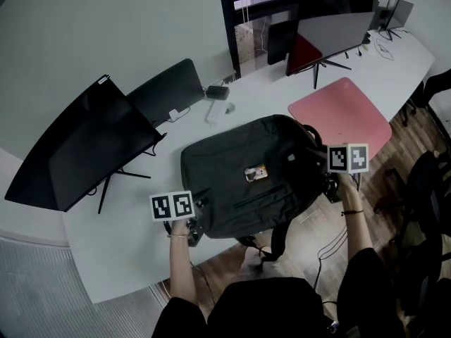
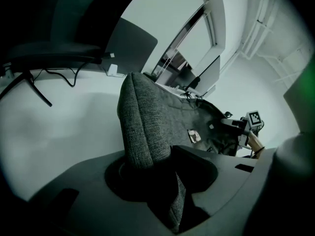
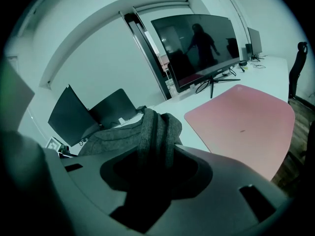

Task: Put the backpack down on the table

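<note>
Backpack [image 1: 246, 178], dark grey, is seen over the near part of the white table [image 1: 106, 259], held from both sides. Its near edge hangs past the table's front edge, and a strap [image 1: 278, 238] dangles below that edge over the wooden floor [image 1: 310, 224]. Whether the underside already rests on the table cannot be told.

Left gripper [image 1: 196, 220] is clamped on the backpack's left side. In the left gripper view a thick fold of the grey fabric [image 2: 142, 127] is pinched between the jaws of the left gripper [image 2: 157, 176], standing up out of them. Right gripper [image 1: 328, 185] is clamped on the backpack's right side. In the right gripper view bunched fabric [image 3: 155, 129] is squeezed between the jaws of the right gripper [image 3: 152, 166].

A small light label [image 1: 256, 173] is seen on the top face of the backpack. A pink mat [image 1: 345, 115] lies on the table just right of the backpack. A dark monitor [image 1: 77, 150] on a thin stand is placed to the left, close to the backpack. A larger monitor [image 1: 331, 23] is set behind the mat, well apart from the backpack.
</note>
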`<state>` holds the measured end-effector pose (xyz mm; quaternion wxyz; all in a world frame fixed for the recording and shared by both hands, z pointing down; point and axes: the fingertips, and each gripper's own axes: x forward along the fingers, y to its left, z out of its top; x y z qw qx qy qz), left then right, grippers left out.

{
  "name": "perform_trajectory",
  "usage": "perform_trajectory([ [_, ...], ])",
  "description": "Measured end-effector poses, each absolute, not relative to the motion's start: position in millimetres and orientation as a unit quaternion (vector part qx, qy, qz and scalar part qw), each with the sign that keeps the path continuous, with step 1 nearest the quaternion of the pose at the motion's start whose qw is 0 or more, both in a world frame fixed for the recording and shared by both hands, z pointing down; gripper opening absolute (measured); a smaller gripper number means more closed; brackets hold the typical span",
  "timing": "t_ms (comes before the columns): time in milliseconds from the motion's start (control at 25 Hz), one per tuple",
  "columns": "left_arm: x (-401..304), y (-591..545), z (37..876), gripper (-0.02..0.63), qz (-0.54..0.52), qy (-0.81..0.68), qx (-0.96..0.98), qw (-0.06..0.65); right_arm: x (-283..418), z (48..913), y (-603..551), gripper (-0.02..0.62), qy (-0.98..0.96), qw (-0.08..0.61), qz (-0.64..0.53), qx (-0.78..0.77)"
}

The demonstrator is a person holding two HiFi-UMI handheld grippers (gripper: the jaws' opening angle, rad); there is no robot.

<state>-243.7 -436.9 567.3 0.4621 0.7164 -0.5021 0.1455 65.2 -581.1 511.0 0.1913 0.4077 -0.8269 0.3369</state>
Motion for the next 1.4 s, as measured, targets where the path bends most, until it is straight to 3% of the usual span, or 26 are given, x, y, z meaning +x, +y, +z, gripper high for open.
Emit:
perform_trajectory([
  [560,-253,-441,590,0.199,0.137,-0.514,0.7,0.476,70,541,-592,0.158,-0.802,0.237,0.35,0.422],
  [1080,-263,-441,604,0.289,0.139,-0.549,0.661,0.492,78,562,-591,0.242,-0.785,0.257,0.341,0.449],
  [1400,-277,-430,597,0.327,0.145,-0.594,0.649,0.452,86,545,-590,0.264,-0.789,0.251,0.29,0.48],
])
